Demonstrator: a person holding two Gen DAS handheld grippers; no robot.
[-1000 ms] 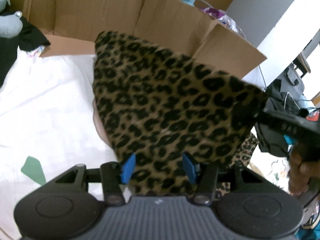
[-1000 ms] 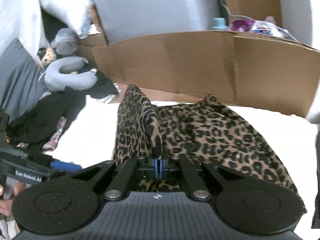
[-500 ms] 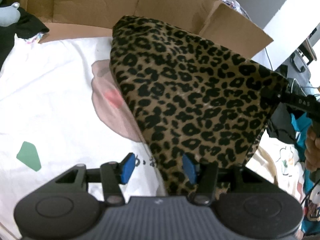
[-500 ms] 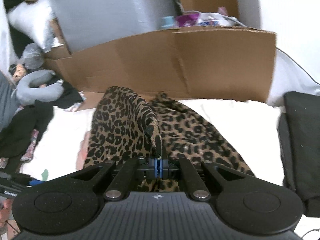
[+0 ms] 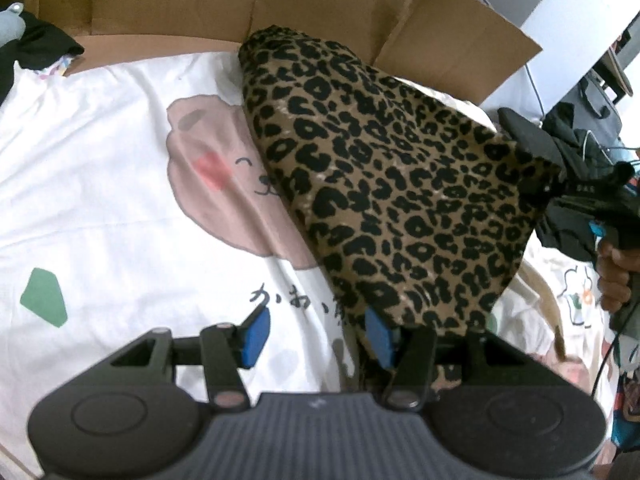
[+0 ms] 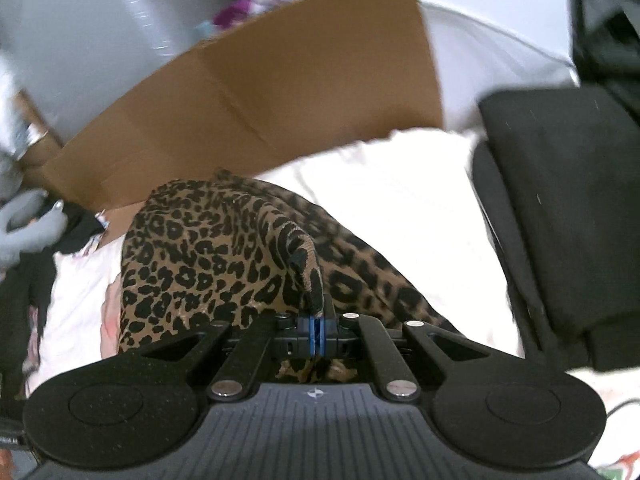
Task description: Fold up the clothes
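Soft, light leopard-print garment [image 5: 400, 184] hangs over the white bedsheet [image 5: 100, 168], right tongs [image 6: 316, 330] clamped on its hem corner (best hold), left tongs [image 5: 316, 334] apart, holding nothing.

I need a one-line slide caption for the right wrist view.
Right gripper shut on a corner of the leopard-print garment, lifted above white bedding before a brown cardboard box.
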